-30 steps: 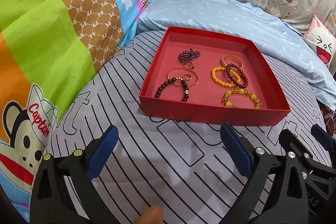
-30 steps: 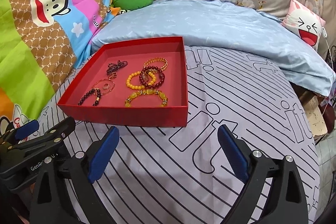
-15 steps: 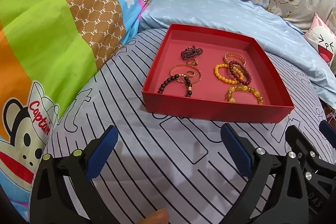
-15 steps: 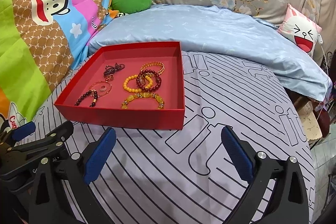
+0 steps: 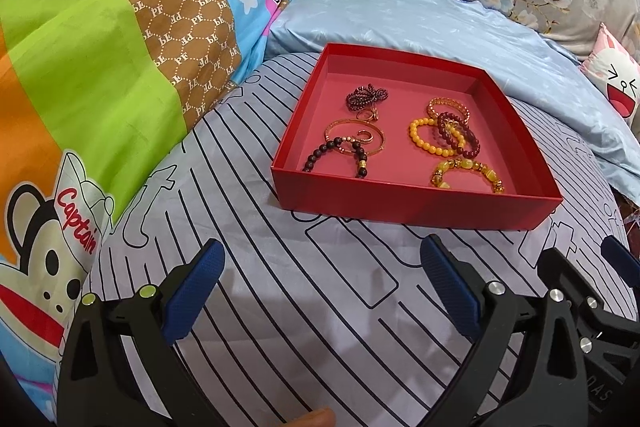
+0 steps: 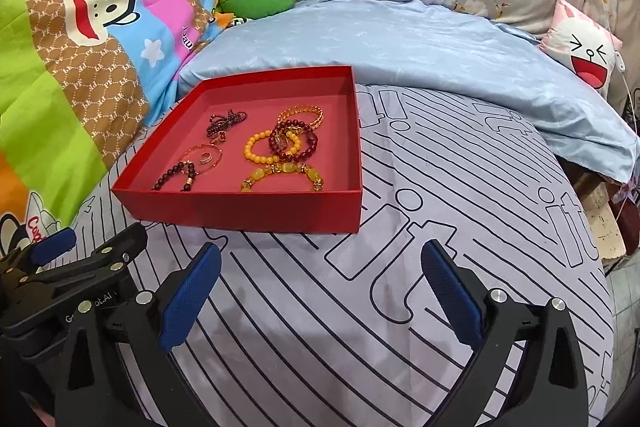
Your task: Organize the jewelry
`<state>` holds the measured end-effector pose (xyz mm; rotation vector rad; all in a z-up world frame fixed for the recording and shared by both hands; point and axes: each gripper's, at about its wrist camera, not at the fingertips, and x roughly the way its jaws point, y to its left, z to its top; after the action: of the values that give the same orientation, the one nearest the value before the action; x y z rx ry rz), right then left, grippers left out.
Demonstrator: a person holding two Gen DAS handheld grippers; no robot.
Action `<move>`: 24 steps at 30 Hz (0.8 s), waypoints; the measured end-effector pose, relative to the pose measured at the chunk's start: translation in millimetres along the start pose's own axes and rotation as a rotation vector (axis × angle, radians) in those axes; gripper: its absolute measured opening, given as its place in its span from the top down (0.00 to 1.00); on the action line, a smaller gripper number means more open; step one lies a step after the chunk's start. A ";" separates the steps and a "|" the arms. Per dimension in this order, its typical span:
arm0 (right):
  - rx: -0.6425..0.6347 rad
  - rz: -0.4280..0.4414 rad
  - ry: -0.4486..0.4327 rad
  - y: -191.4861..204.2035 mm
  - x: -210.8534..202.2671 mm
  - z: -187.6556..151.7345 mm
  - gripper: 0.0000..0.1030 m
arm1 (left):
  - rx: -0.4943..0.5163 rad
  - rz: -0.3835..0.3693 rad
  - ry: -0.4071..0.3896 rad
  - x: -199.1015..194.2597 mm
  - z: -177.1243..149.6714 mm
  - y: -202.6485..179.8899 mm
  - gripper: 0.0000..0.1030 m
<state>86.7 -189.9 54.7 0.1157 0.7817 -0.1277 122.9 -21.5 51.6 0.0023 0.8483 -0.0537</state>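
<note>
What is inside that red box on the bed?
The red box holds loose jewelry: a yellow bead bracelet, a dark red one overlapping it, and gold bangles. Its near wall hides the floor's front strip.

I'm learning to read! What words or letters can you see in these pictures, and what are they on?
"Captain": in red on the monkey's hat on the cartoon quilt.
"PF": repeated on the quilt's brown band.
"it": big outlined letters on the striped sheet.
"ot.AI": on the left gripper; the start is hidden.
"DAS": on the right gripper.
</note>
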 end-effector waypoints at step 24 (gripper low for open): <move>0.011 -0.017 -0.010 -5.5 -2.8 2.6 0.06 | 0.018 0.009 0.002 -0.7 1.5 -5.1 0.09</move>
<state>85.7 -195.5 58.2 0.1189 0.7723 -0.1486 123.3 -26.5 53.2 0.0231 0.8493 -0.0526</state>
